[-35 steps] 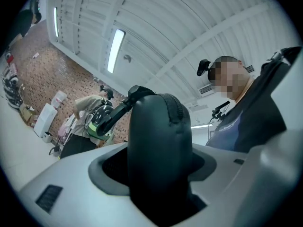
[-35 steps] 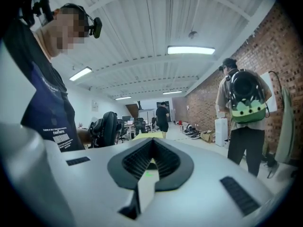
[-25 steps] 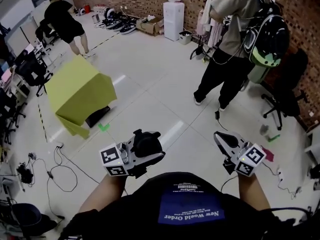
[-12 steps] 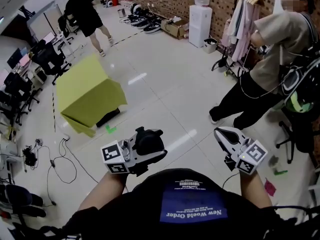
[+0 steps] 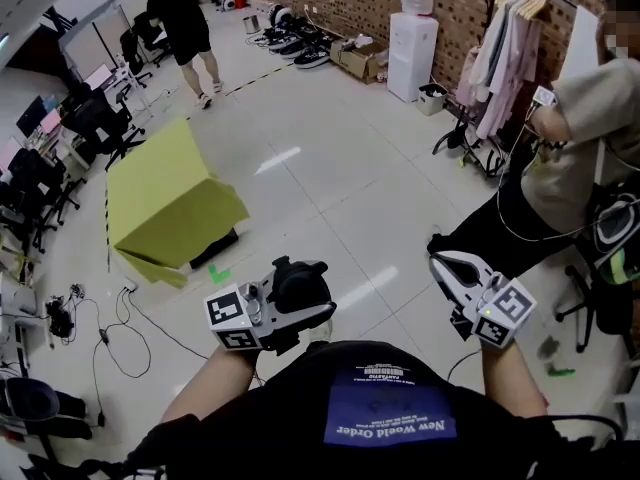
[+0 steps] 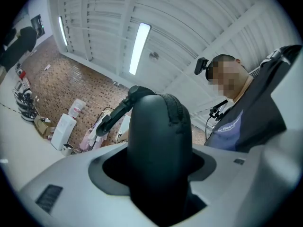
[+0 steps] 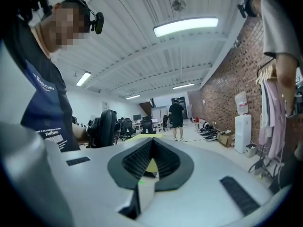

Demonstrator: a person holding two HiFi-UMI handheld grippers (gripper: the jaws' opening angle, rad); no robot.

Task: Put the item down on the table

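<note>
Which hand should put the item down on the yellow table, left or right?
Left. The left gripper is shut on the black zipped case, and the yellow table stands ahead on that side. The right gripper is shut with nothing between its jaws.

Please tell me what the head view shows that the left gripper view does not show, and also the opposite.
Only the head view: the table under a yellow-green cover, some way ahead of the person, and the right gripper, shut and empty. Only the left gripper view: the ceiling light and the zipper running over the top of the black case. Both: the left gripper with its fingers shut on the black case, held in the air, and the white water dispenser.
</note>
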